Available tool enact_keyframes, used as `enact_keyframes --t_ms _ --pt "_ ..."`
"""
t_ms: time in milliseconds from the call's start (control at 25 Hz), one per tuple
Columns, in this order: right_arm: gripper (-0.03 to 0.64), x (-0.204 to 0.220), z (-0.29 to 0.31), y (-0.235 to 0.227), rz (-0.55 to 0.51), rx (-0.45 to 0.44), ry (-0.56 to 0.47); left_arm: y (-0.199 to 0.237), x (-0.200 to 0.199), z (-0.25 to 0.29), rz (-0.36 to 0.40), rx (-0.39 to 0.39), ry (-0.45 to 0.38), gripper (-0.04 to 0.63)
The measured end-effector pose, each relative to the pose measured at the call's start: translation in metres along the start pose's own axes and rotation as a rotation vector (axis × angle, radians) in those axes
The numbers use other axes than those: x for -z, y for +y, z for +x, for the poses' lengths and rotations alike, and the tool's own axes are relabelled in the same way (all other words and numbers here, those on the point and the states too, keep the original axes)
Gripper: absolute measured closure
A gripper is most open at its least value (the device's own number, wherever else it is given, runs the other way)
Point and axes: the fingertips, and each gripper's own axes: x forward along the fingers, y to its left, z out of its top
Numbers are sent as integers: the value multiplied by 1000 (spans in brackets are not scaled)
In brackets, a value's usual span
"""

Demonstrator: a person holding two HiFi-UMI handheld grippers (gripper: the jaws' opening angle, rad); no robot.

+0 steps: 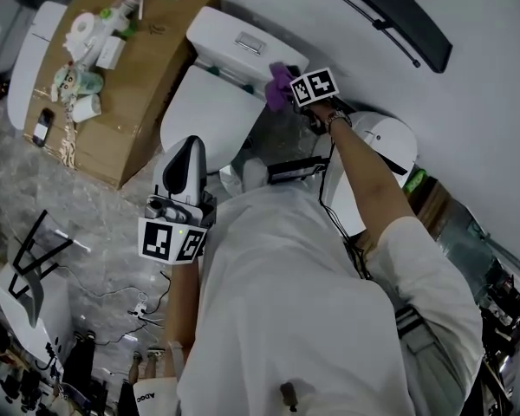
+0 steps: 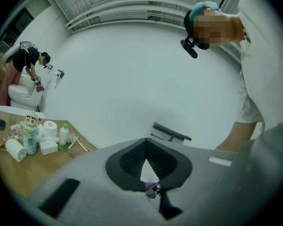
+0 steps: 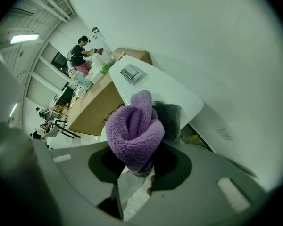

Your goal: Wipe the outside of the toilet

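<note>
Currently the right gripper [image 3: 146, 140] is clamped on a purple cloth [image 3: 134, 126]. The cloth is bunched into a rolled wad that stands out past the jaw tips. One dark jaw pad [image 3: 169, 120] shows just beside the wad.

In the head view the right arm is stretched forward. The cloth sits at the end of the toilet tank [image 1: 243, 40] that lies on the person's right. The right gripper view shows the wad in front of the tank's near end, below the flush button [image 3: 131, 72]. Contact between cloth and tank cannot be confirmed.

The toilet lid [image 1: 210, 111] is down, nearer the person than the tank.

The left gripper [image 2: 145, 149] is held low in front of the person's torso, well apart from the tank. Its jaws meet at the tips and carry nothing between them. It faces a plain white wall [image 2: 132, 79].

A cardboard box [image 1: 134, 85] stands just beside the toilet, on the person's left. A paper roll [image 1: 85, 26] and small bottles lie on its top.
</note>
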Motion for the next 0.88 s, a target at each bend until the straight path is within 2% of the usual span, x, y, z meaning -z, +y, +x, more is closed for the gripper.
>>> enact_keyframes --t_ms 320,480,600,720,880 --pt "475 12 -13 -32 107 7 -54 -12 11 5 -6 4 26 591" --pt "482 16 -19 -48 158 101 -98 -4 15 5 -19 23 37 591" --pt "488 26 -24 -61 255 198 -143 7 20 2 -37 42 49 591" --pt "488 42 -19 -58 352 225 -182 26 27 -4 -44 76 73 591" --pt "487 59 -1 -33 418 232 -193 56 31 -11 -36 136 106 591"
